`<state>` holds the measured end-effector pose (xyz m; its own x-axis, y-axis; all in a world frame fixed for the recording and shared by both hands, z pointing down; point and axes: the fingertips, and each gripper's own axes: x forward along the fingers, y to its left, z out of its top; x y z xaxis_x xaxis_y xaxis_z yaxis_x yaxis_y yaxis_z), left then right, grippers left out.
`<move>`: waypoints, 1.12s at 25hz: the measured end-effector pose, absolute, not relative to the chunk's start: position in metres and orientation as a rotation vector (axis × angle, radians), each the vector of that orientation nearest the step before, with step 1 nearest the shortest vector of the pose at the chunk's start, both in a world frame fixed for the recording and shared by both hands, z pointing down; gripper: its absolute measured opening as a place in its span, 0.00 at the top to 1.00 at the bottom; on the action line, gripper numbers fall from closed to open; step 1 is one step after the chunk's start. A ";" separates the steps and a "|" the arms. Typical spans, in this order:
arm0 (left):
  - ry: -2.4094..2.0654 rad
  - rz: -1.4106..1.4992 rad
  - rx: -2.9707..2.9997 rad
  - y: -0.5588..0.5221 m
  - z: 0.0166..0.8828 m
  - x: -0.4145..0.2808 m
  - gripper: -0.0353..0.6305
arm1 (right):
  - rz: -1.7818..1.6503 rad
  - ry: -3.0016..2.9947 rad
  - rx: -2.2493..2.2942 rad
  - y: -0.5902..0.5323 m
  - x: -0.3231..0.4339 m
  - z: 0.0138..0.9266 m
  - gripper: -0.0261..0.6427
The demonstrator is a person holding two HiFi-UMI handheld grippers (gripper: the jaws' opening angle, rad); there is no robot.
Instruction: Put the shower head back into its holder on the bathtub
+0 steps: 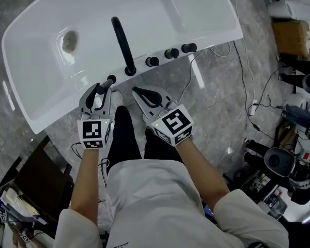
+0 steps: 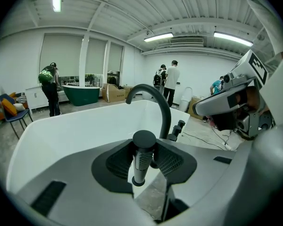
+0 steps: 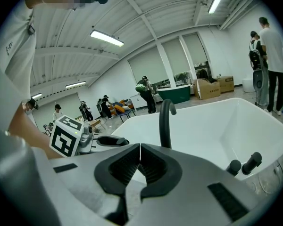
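Note:
The shower head (image 2: pixel 141 158) is a slim stick with a black cap and a knurled grey shaft. It stands upright between the jaws of my left gripper (image 2: pixel 144 168), which is shut on it. From the head view, the left gripper (image 1: pixel 102 90) holds the shower head (image 1: pixel 110 80) at the near rim of the white bathtub (image 1: pixel 51 112), left of the black curved spout (image 1: pixel 122 41). I cannot make out the holder under it. My right gripper (image 1: pixel 142 93) hovers beside it, shut and empty, and the right gripper view shows the right gripper (image 3: pixel 140 149) with its tips touching.
Three black knobs (image 1: pixel 171 52) sit on the rim right of the spout. The drain (image 1: pixel 69 41) is at the tub's far left. Cables (image 1: pixel 250 87) and equipment (image 1: pixel 284 164) cover the floor at right. People stand far behind the tub.

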<state>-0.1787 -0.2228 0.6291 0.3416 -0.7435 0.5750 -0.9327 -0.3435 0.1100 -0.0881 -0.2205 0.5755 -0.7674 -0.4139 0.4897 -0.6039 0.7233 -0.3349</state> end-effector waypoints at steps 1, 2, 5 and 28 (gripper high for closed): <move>-1.471 0.607 2.188 -0.224 0.631 -0.179 0.73 | 0.687 -2.544 0.785 -0.221 -0.088 0.578 0.94; -1.471 0.610 2.187 -0.225 0.633 -0.178 0.73 | 0.689 -2.542 0.783 -0.221 -0.088 0.579 0.94; -1.467 0.631 2.181 -0.223 0.642 -0.179 0.73 | 0.699 -2.537 0.779 -0.219 -0.089 0.584 0.93; -1.400 0.706 2.206 -0.225 0.670 -0.171 0.73 | 0.713 -2.515 0.793 -0.218 -0.086 0.594 0.94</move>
